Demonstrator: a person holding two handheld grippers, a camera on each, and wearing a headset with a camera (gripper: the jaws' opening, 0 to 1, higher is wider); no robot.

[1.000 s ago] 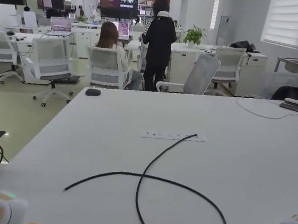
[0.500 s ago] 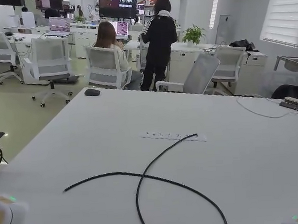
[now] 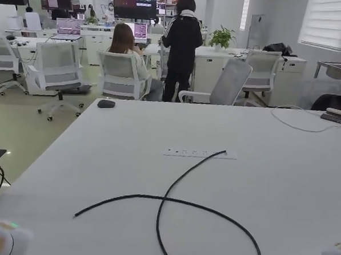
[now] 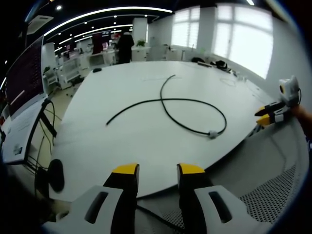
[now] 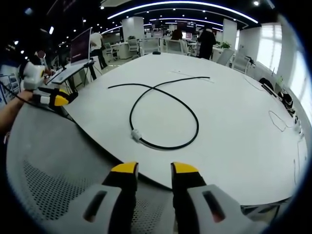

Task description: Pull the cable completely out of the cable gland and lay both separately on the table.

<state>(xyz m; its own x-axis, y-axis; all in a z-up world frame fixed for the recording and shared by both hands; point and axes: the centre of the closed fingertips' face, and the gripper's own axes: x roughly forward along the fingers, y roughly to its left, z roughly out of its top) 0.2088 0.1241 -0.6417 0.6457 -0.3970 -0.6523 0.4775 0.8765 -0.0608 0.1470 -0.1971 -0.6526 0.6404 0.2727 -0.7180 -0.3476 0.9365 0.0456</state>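
Cable (image 3: 164, 199), thin and black, lay on the white table (image 3: 103, 159) in one loose loop that crossed over itself. One end pointed left. The other end ran far across the table and stopped at a flat white strip (image 3: 200, 154) set into the tabletop. The cable gland (image 4: 212, 133), small and pale, sat on the near part of the loop, close to the table's near edge, with the cable running out of it on both sides.

The left gripper (image 4: 155, 170) was held off the near edge of the table, its yellow-tipped jaws parted with nothing between them. The right gripper (image 5: 150, 168) was also held back from the near edge, over a grey mesh chair (image 5: 44, 185), jaws apart and empty. Both were well apart from the cable and the gland.

At the far left of the table lay a small dark object (image 3: 106, 104). Beyond the table, one person (image 3: 182, 47) stood in black and another (image 3: 123, 44) sat at a desk, among white office chairs (image 3: 59, 70).
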